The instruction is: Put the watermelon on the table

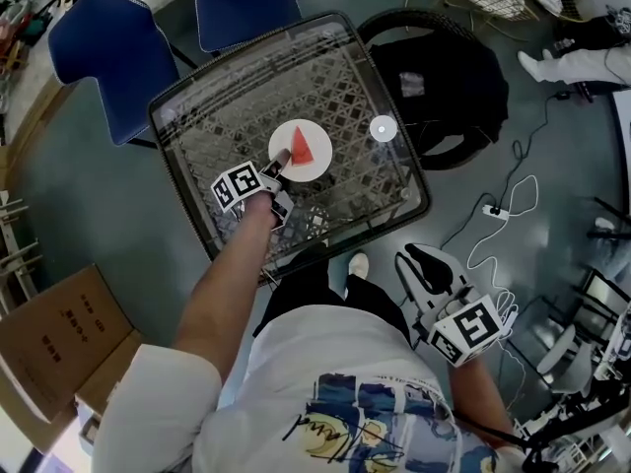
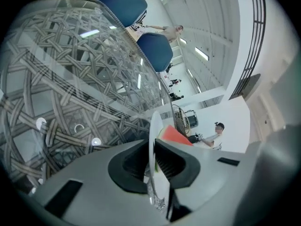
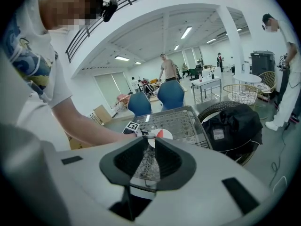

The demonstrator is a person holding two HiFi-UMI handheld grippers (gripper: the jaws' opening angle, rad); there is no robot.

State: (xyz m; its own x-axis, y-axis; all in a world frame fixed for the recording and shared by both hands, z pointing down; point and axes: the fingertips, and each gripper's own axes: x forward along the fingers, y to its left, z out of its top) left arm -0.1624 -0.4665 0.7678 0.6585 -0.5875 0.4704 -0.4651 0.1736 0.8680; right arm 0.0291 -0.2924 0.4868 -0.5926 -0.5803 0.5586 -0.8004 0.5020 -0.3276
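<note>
A red watermelon slice [image 1: 301,150] lies on a small white plate [image 1: 315,134] over the middle of the glass-topped wicker table [image 1: 227,116]. My left gripper [image 1: 277,170] is shut on the plate's near-left rim. In the left gripper view the plate [image 2: 153,135] runs edge-on between the jaws, with the watermelon slice [image 2: 175,135] just past them. Whether the plate rests on the glass I cannot tell. My right gripper [image 1: 424,264] hangs low at my right side, away from the table, its jaws together with nothing in them [image 3: 151,142].
A small white disc [image 1: 383,128] lies on the glass to the right of the plate. Two blue chairs [image 1: 104,52] stand behind the table. A black bag on a round wicker seat [image 1: 449,87] is at its right. Cables [image 1: 503,215] and a cardboard box [image 1: 59,343] lie on the floor.
</note>
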